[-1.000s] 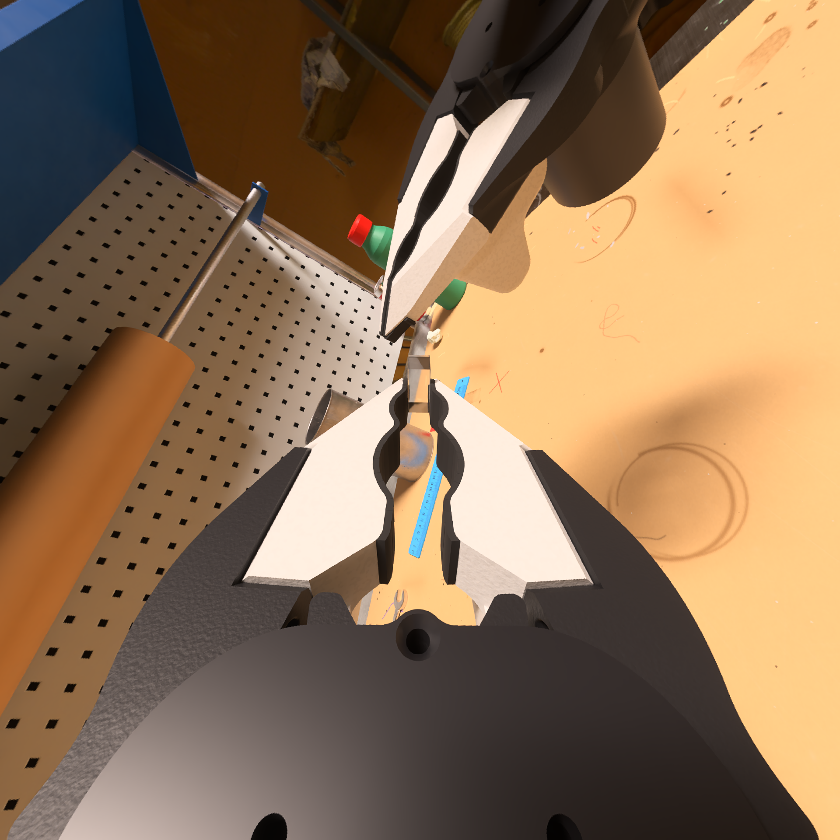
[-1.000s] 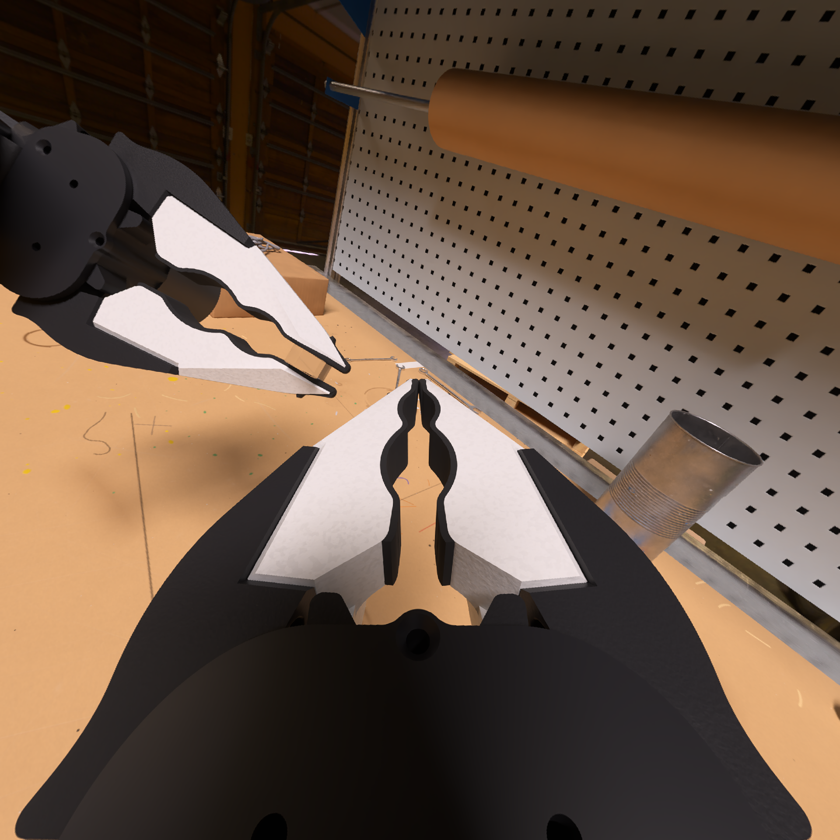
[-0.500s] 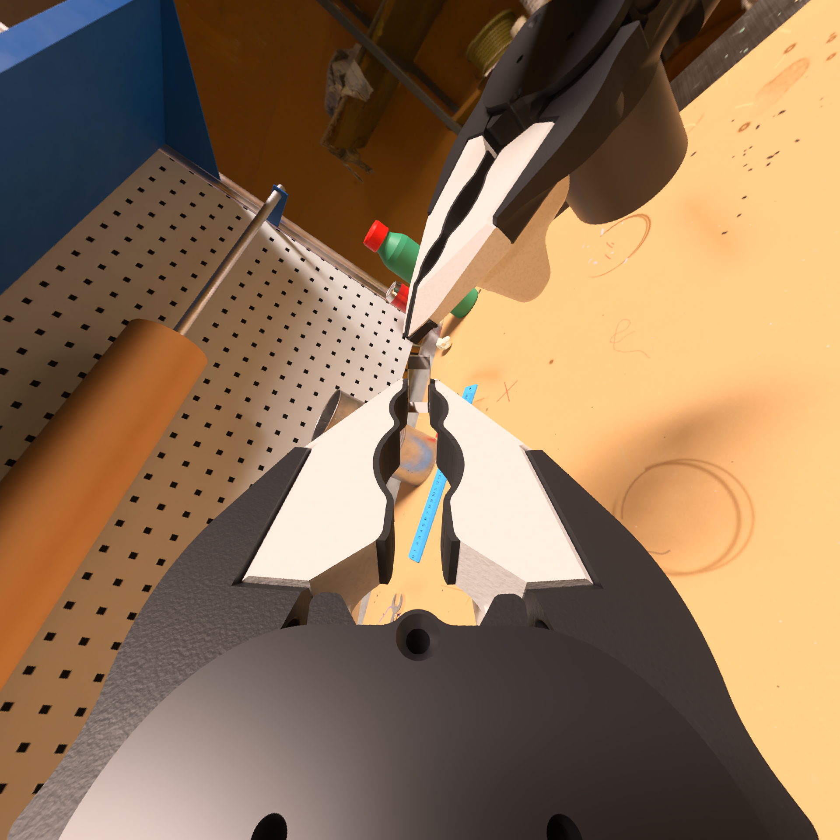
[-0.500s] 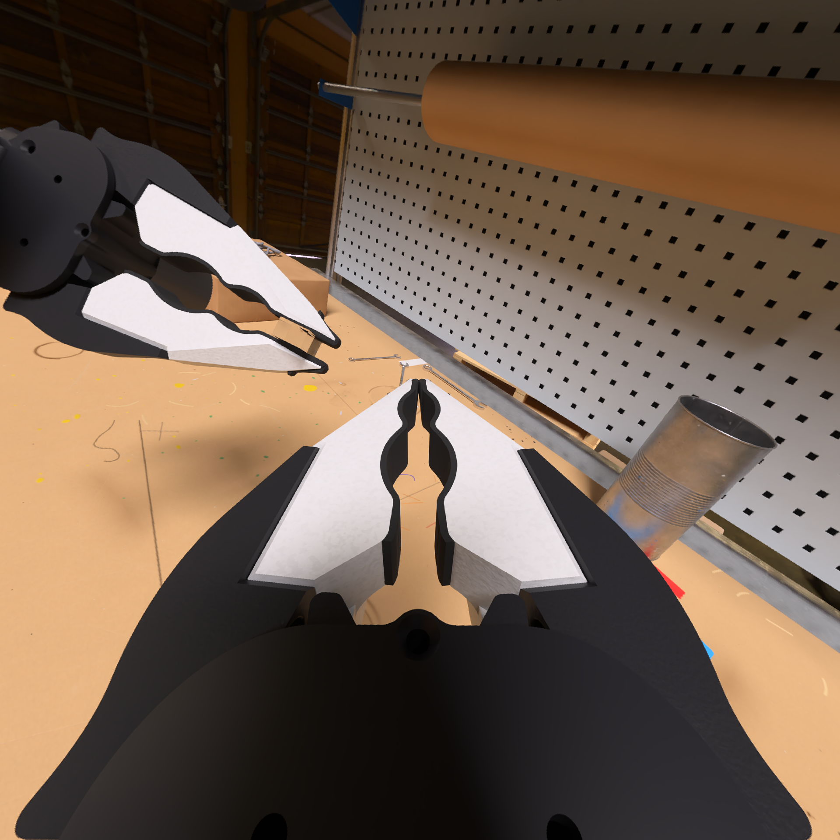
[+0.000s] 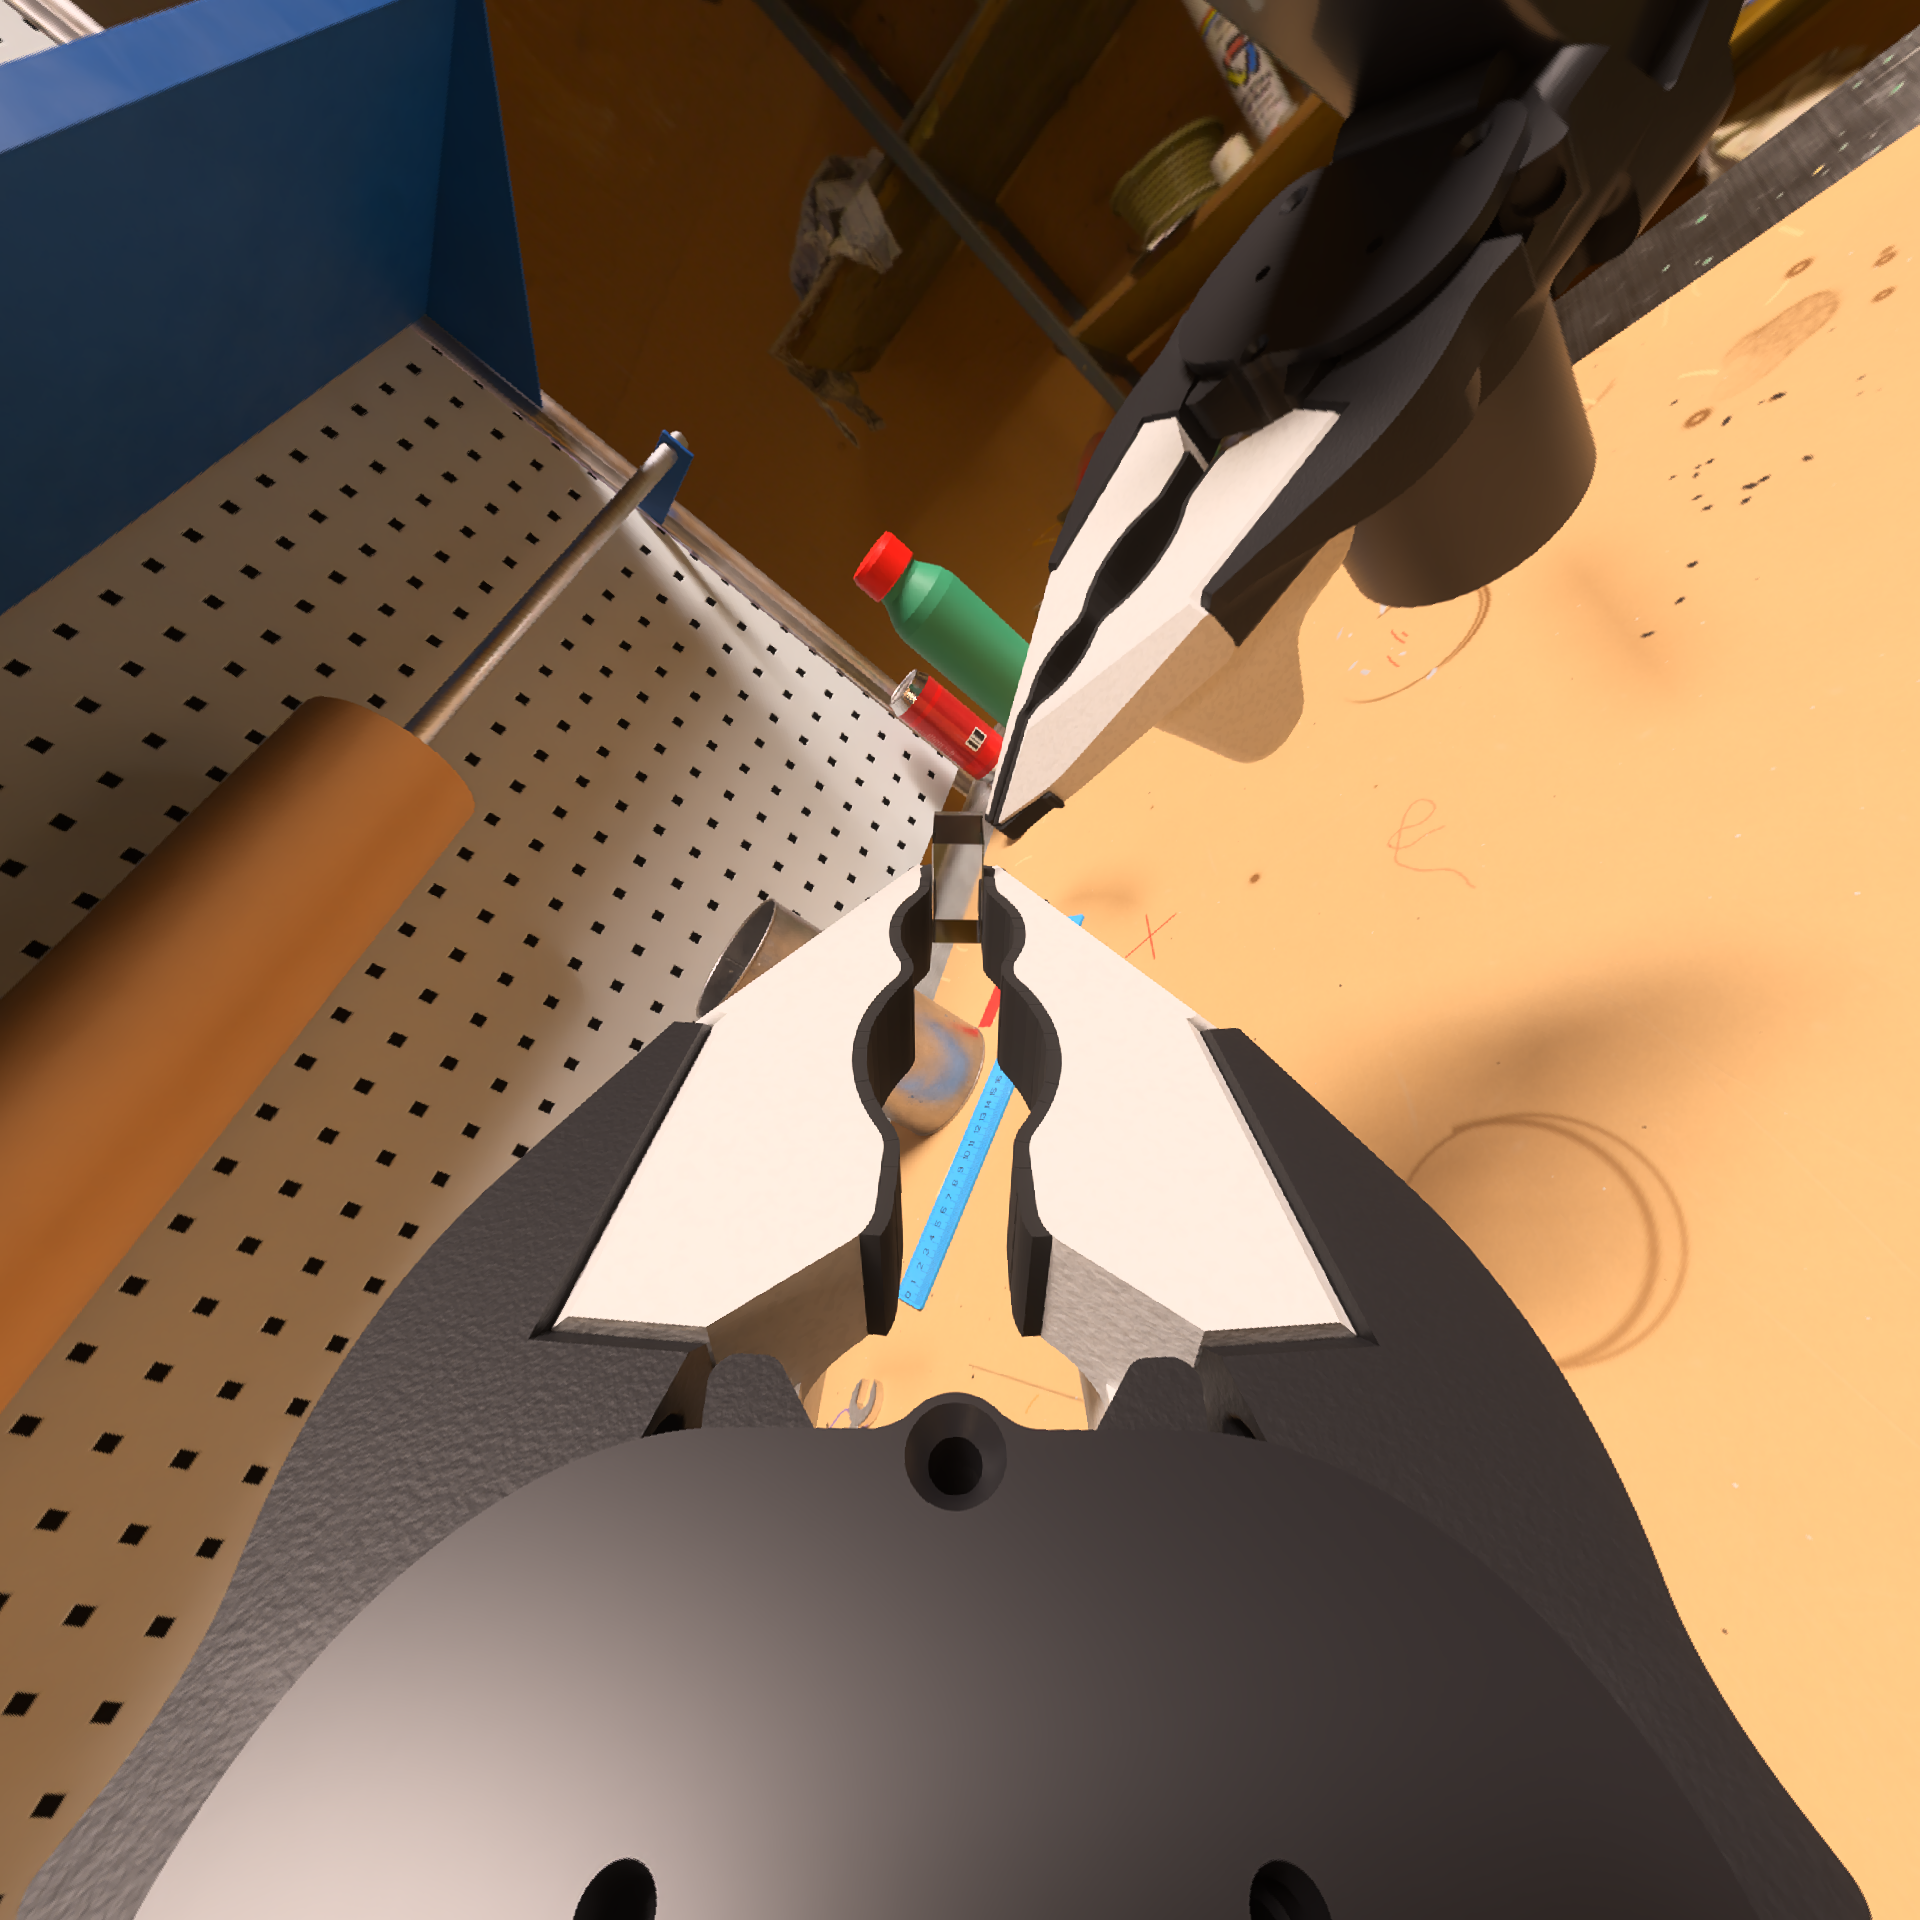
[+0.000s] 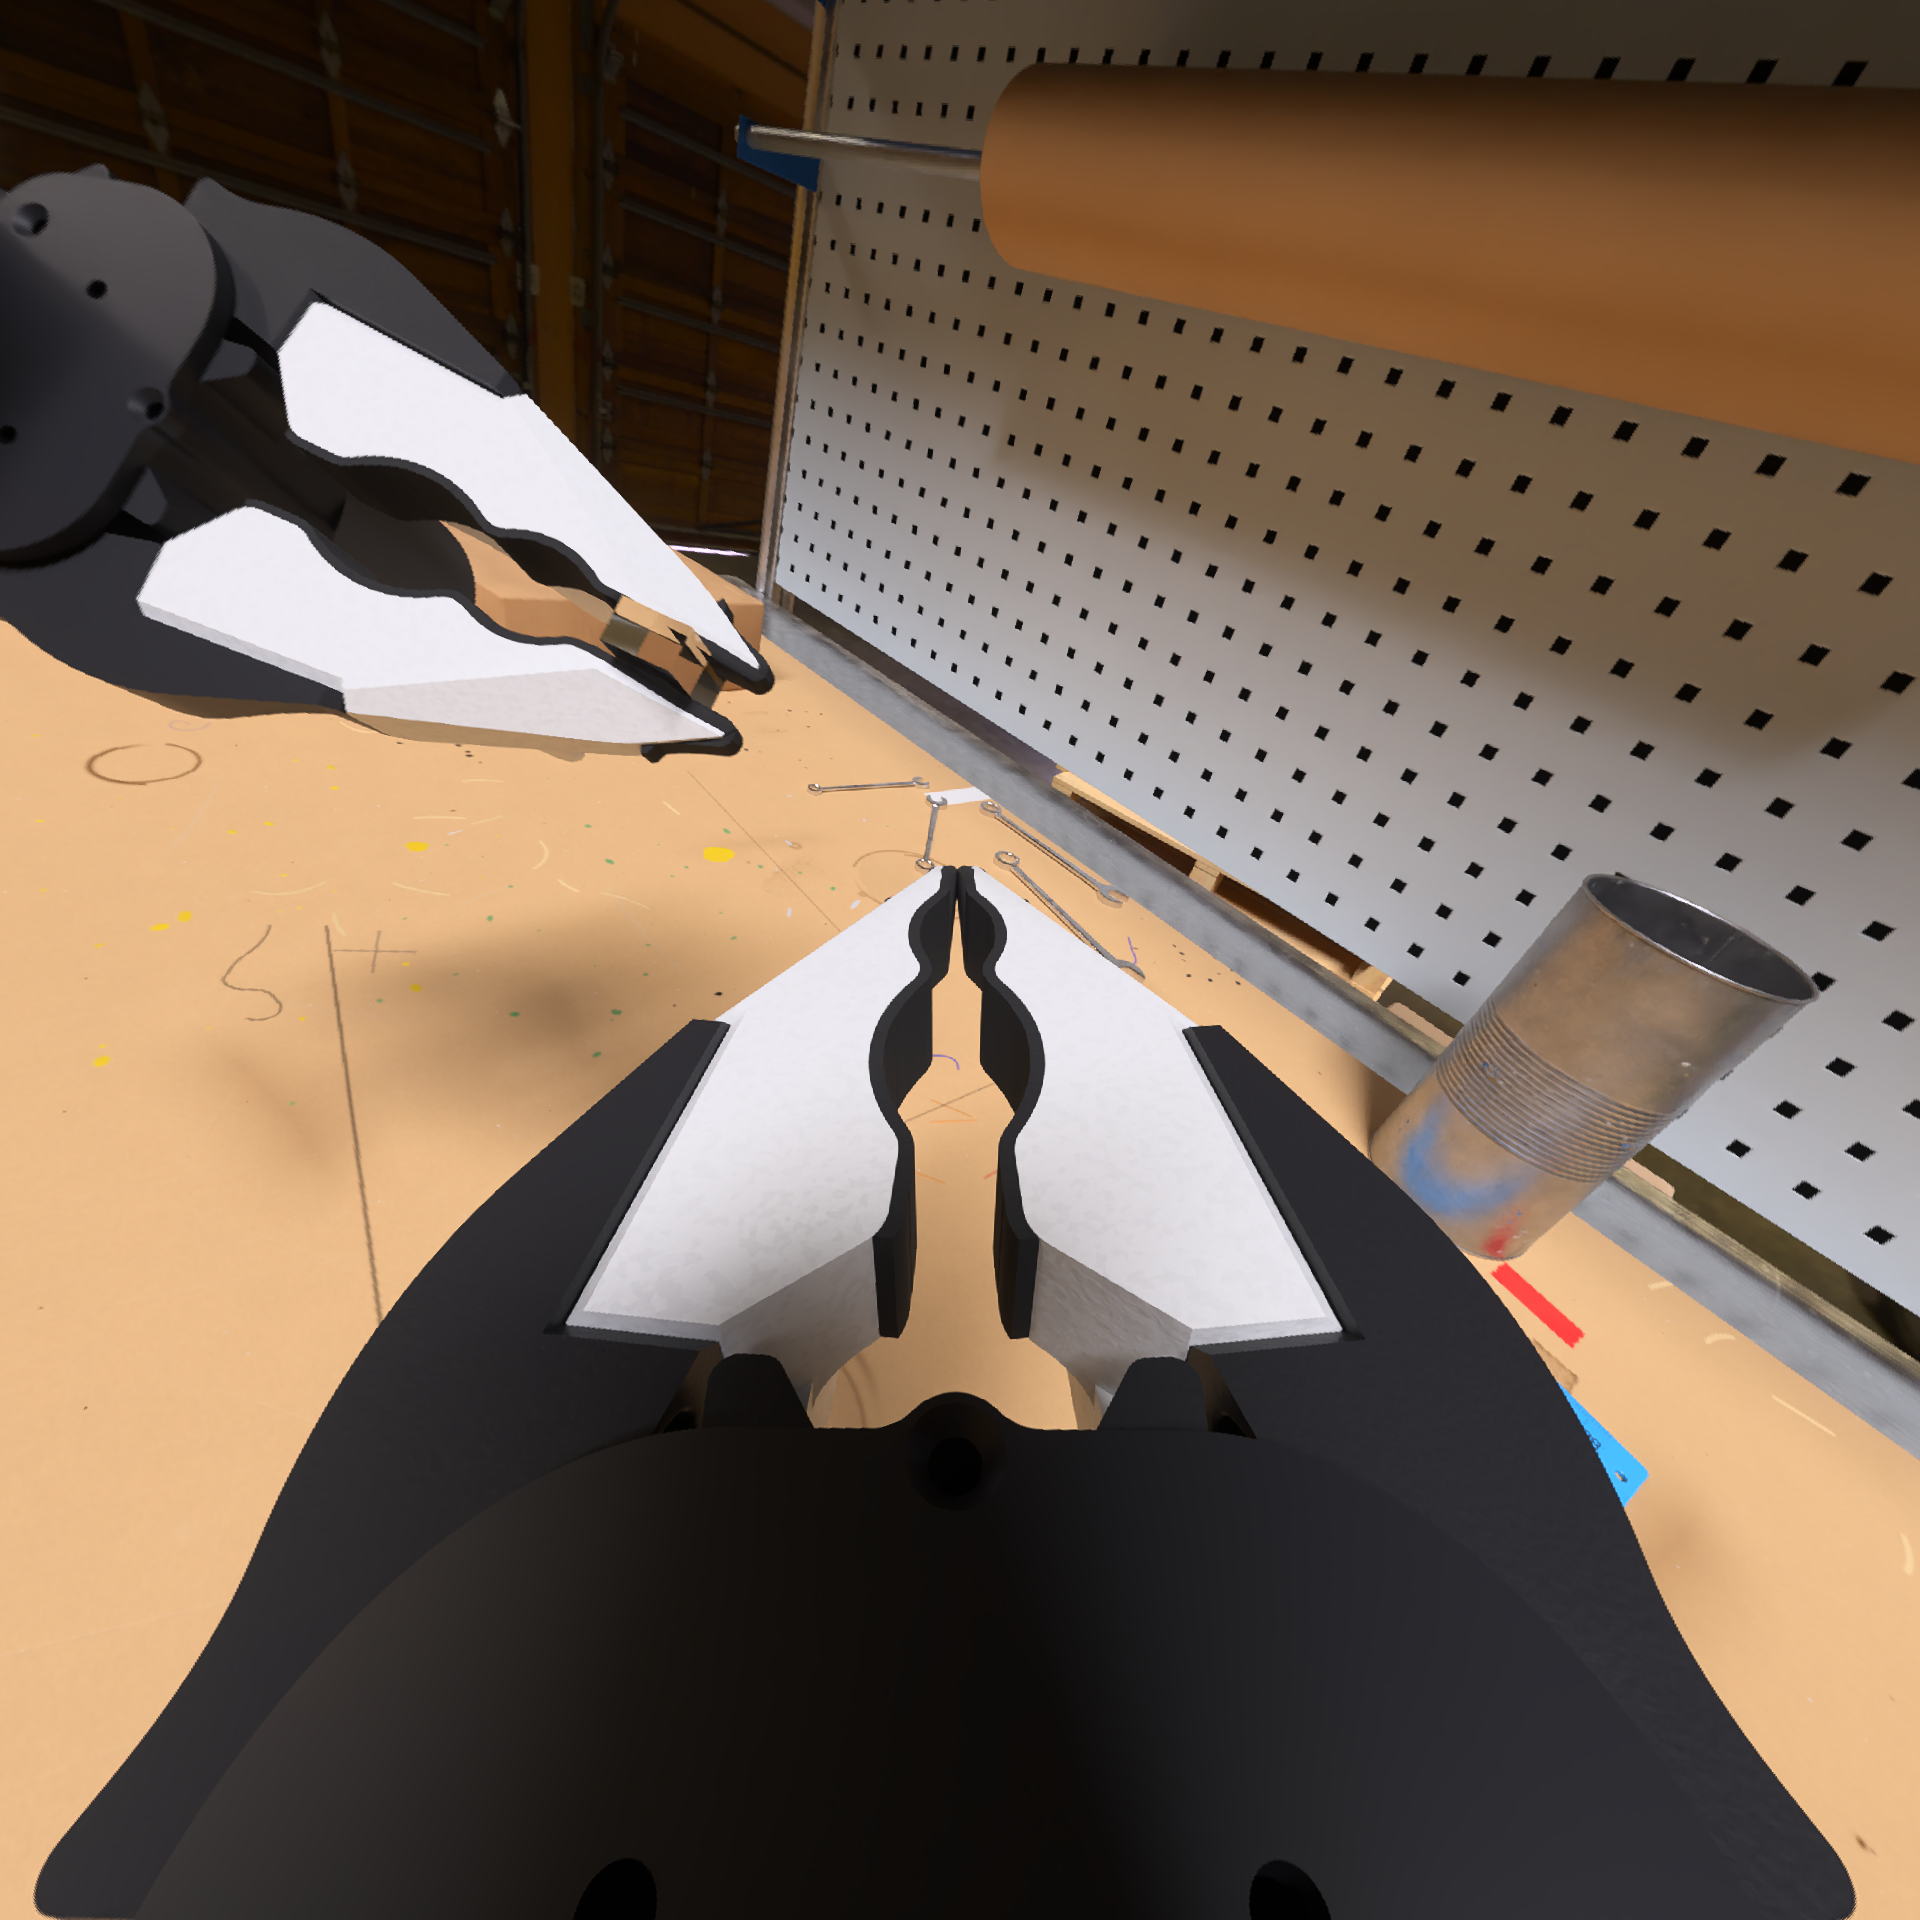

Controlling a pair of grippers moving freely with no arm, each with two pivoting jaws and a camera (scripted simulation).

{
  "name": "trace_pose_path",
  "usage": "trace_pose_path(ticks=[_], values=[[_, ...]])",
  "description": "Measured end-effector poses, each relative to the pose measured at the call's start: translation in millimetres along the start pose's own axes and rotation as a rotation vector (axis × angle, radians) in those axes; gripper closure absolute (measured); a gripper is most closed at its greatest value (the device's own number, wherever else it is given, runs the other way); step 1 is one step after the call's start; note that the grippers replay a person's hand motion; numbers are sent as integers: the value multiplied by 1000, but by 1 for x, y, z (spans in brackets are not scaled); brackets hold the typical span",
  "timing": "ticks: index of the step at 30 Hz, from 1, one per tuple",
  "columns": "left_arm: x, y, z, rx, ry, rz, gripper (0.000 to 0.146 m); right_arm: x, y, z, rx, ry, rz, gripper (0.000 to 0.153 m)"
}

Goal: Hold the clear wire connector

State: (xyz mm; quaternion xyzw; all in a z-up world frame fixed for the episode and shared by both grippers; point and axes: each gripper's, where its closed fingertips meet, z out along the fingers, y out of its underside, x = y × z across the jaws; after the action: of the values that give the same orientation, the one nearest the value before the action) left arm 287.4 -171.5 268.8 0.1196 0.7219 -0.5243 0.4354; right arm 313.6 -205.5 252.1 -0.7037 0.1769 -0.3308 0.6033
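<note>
My left gripper (image 5: 956, 883) is shut on the clear wire connector (image 5: 956, 878), a small see-through block pinched between its fingertips, held above the wooden bench. In the right wrist view the left gripper (image 6: 743, 701) shows at upper left with the connector (image 6: 655, 644) between its tips. My right gripper (image 6: 954, 878) is shut and empty, low over the bench. In the left wrist view the right gripper (image 5: 1013, 816) hangs at upper right, its tips just beside the connector's far end.
A white pegboard (image 6: 1299, 520) with a brown paper roll (image 6: 1455, 239) lines the bench's back. A metal can (image 6: 1590, 1070) stands by it, with thin wrenches (image 6: 1049, 873) on the bench. A green bottle (image 5: 951, 623), red lighter (image 5: 948, 722) and blue ruler (image 5: 956, 1184) lie beyond.
The right gripper has drawn back and risen away from the left one. The left gripper has kept its hold on the connector and lifted slightly. The can and lighter have come more into view.
</note>
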Motion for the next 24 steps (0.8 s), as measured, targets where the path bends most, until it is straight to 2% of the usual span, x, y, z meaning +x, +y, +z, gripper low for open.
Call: trace_pose_path(ticks=[7,24], values=[[5,-10,-2,53,48,-46,138,2,4,2,-20,15,-6,153],[3,-7,-2,32,56,-62,138,9,-7,-6,22,47,-14,153]])
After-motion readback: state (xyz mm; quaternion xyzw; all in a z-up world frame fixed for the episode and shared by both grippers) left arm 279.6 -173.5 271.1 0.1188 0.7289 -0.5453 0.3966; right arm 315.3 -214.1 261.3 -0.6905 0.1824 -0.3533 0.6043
